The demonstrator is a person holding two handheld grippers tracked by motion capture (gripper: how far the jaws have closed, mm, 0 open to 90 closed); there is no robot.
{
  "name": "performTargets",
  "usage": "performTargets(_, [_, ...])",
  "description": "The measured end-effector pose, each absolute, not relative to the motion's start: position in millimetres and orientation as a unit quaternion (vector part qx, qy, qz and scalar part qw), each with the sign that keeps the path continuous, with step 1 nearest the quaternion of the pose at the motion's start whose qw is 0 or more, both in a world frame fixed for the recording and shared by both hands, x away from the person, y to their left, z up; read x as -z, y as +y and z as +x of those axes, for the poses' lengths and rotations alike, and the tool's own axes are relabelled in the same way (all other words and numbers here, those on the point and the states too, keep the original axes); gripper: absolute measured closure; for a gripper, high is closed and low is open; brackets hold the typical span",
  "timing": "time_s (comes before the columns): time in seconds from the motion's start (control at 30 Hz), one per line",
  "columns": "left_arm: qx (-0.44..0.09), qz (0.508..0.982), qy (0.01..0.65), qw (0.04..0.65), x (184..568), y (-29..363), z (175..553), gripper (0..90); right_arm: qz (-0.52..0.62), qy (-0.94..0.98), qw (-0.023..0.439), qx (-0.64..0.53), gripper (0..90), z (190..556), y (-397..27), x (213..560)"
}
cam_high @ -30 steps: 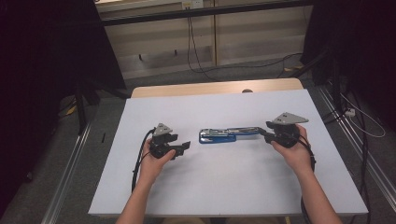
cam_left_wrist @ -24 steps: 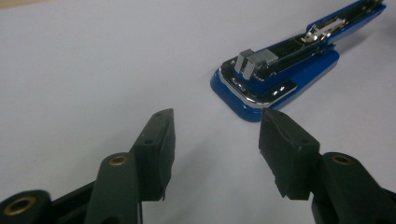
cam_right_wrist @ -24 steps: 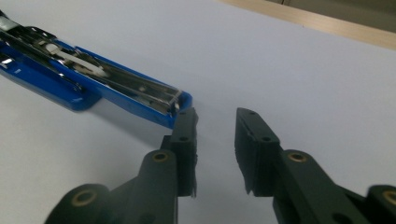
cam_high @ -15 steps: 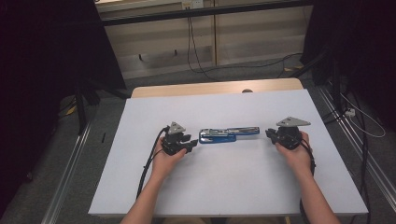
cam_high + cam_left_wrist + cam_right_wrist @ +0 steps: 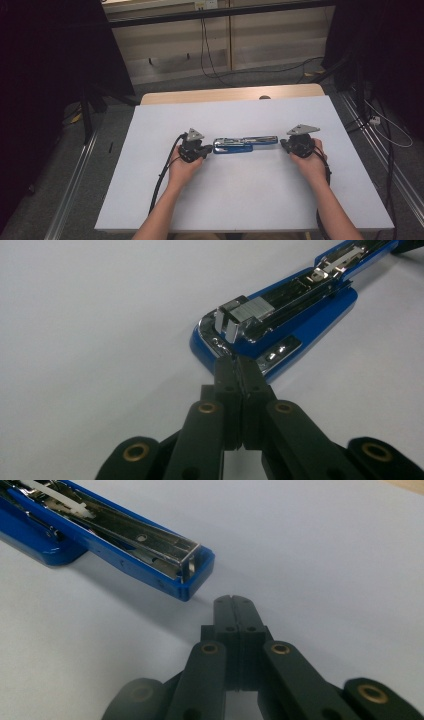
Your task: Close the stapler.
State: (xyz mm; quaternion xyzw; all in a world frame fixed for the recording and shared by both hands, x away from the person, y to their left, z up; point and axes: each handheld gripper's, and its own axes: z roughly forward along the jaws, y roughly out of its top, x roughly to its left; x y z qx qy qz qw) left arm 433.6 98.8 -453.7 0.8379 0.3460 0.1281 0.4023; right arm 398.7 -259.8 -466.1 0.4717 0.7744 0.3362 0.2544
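Note:
A blue stapler [image 5: 245, 144] lies folded open and flat on the white table [image 5: 250, 200], with its chrome magazine facing up. My left gripper [image 5: 207, 149] is at the stapler's left end. In the left gripper view its jaws [image 5: 239, 365] have just been closing and now stand shut with nothing between them, their tips right at the edge of the blue base [image 5: 280, 335]. My right gripper [image 5: 282, 143] lies low at the right end. Its jaws [image 5: 234, 600] have also just been closing and are shut on nothing, a small gap short of the stapler's top arm [image 5: 150, 560].
A wooden strip [image 5: 230, 94] runs along the table's far edge. Metal rails [image 5: 75, 190] flank the table, and cables [image 5: 215, 65] lie on the floor behind it. The left gripper's cable [image 5: 162, 175] trails back beside the forearm. Bare table lies in front of both hands.
The left hand slid right up to the stapler's left end. The right gripper sank toward the table. Both pairs of jaws closed.

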Motion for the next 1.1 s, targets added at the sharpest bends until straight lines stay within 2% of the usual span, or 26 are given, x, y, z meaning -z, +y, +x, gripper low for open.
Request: performTargets(1.1, [-0.134,0.832,0.351,0.407,458.6,93.2,434.5,89.1,0.455,0.772,0.224,-0.382,90.0,406.0,-252.7,457.7])
